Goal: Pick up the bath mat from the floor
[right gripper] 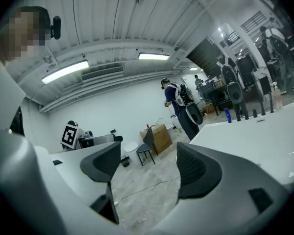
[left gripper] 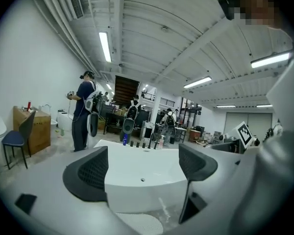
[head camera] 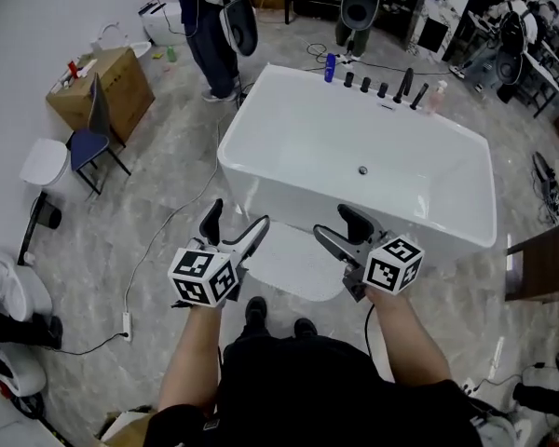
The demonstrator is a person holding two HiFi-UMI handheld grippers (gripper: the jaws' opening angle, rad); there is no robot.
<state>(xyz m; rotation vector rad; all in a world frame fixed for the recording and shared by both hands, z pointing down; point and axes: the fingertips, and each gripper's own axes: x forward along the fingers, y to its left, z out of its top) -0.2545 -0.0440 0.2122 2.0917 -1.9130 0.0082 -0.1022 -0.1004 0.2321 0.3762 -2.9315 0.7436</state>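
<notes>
A big white bathtub [head camera: 354, 156] stands on the grey floor [head camera: 168, 175]. The white bath mat [head camera: 293, 266] lies flat on the floor, right against the near side of the tub. It sits between the tub and the person's black shoes [head camera: 254, 311]. Its long side runs along the tub, from left to right in the head view, and its near edge is round.

Both tongs hang over the mat and hide parts of it. The left tongs [head camera: 237, 218] are wide open with nothing in them. The right tongs [head camera: 334, 223] are open too and hold nothing. Each has a cube [head camera: 205, 276] with black and white squares on it.

Dark bottles [head camera: 382, 89] and a blue bottle [head camera: 330, 66] stand on the far edge of the tub. A thin cable [right gripper: 143, 187] lies across the floor on the left. Further left are a blue chair [head camera: 91, 138] and a cardboard box [head camera: 116, 80]. Another person [head camera: 205, 26] stands beyond the tub.
</notes>
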